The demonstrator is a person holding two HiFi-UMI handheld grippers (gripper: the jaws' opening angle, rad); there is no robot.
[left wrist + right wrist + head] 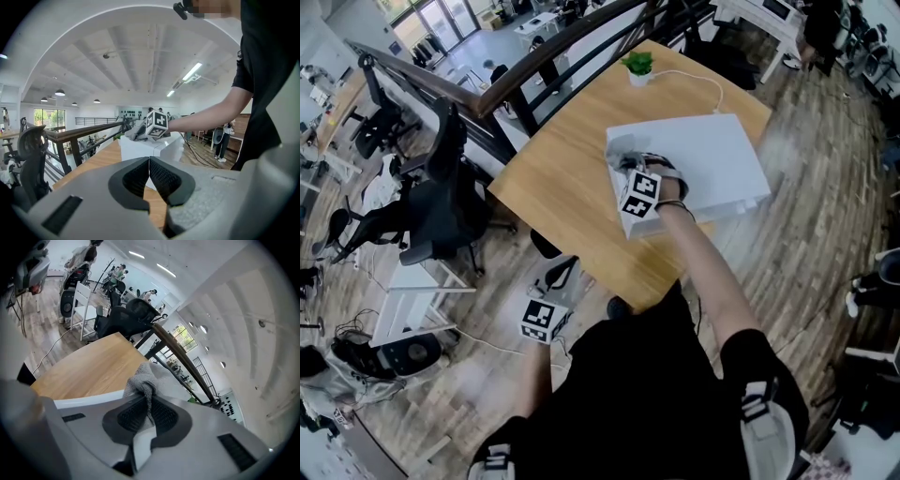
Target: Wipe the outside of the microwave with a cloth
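Observation:
A white microwave (708, 159) stands on the right part of a wooden table (562, 178). My right gripper (625, 171) rests on the microwave's top near its left front corner, shut on a grey cloth (622, 153). In the right gripper view the cloth (142, 379) is bunched between the jaws (149, 405) and lies on the white top (86, 401). My left gripper (560, 274) hangs low, in front of the table's near edge, away from the microwave. Its jaws (149, 162) are shut with nothing between them and point towards the microwave (151, 149).
A small potted plant (637, 66) stands at the table's far edge, with a white cable (705, 82) running past it. A dark railing (534, 56) runs behind the table. Black office chairs (441, 202) and a white desk (412, 286) stand to the left.

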